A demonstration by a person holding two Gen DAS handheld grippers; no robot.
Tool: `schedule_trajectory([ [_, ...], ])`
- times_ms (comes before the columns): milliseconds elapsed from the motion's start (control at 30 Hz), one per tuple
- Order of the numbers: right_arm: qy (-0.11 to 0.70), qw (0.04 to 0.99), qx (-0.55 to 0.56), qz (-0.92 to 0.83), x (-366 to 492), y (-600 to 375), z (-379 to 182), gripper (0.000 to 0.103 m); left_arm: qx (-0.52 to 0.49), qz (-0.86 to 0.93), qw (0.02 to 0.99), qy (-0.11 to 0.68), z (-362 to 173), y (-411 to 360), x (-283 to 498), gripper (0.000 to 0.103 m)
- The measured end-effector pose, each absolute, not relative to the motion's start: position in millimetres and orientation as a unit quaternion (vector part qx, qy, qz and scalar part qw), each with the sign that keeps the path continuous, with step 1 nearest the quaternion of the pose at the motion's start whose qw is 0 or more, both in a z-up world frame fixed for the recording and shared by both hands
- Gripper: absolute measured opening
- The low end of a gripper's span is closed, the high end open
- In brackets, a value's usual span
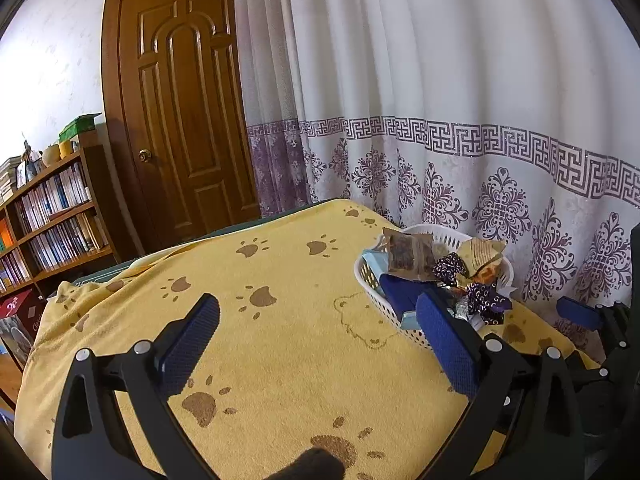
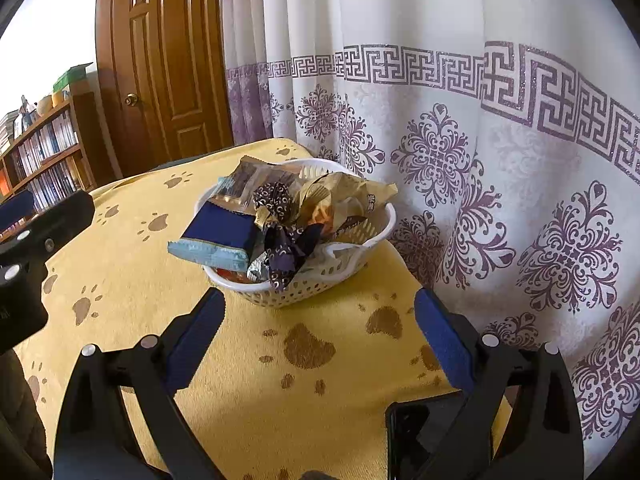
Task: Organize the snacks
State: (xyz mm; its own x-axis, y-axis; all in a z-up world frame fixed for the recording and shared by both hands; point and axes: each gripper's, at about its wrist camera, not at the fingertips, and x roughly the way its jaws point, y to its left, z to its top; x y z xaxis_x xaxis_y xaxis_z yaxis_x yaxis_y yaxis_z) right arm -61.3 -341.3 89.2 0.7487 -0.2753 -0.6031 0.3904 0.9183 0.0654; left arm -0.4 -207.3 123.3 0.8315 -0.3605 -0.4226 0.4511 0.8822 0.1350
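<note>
One white perforated basket [image 2: 304, 296] holds all the snacks, heaped above its rim. It stands at the middle of the right wrist view and at the right of the left wrist view [image 1: 404, 320], on a yellow towel [image 2: 248, 380] printed with brown paw marks that covers the worktop. In the heap, a dark blue packet with a pale blue edge [image 2: 218, 236] juts over the basket's left rim. Behind it lies a brown packet [image 2: 244, 184], to the right a crumpled gold wrapper [image 2: 348, 196], and in front dark purple wrappers with a light ring pattern [image 2: 286, 248] beside a bit of silver foil [image 2: 258, 268]. Printing shows on the gold wrapper and the brown packet, but none of it can be read.

The right tool [image 2: 320, 328] sits at the bottom of its own frame with its blue pads spread wide and nothing between them. The basket lies just above and beyond the fingertips, not touching them. The left tool [image 1: 320, 328] is likewise spread wide and empty over bare towel. In its view the basket is partly hidden behind its right-hand pad, up and to the right. Part of the left tool's black body shows at the left edge of the right wrist view.

Behind the basket hangs a white curtain [image 2: 480, 140] with purple ornaments and a key-pattern band. At upper left stand a brown panelled door [image 2: 168, 60] and a bookshelf [image 1: 56, 220].
</note>
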Motion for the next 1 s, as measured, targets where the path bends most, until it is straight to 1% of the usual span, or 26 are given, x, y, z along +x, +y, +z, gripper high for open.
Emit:
schedule_trajectory([
  [433, 0.301, 0.932, 0.089, -0.183, -60, -340, 95, 0.097, 0.11, -0.205, 0.947, 0.219, 115, -209, 8, 0.098],
  [1000, 0.304, 0.93, 0.092, -0.184, -57, -343, 92, 0.097, 0.122, -0.205, 0.946, 0.22, 110, -212, 10, 0.098],
])
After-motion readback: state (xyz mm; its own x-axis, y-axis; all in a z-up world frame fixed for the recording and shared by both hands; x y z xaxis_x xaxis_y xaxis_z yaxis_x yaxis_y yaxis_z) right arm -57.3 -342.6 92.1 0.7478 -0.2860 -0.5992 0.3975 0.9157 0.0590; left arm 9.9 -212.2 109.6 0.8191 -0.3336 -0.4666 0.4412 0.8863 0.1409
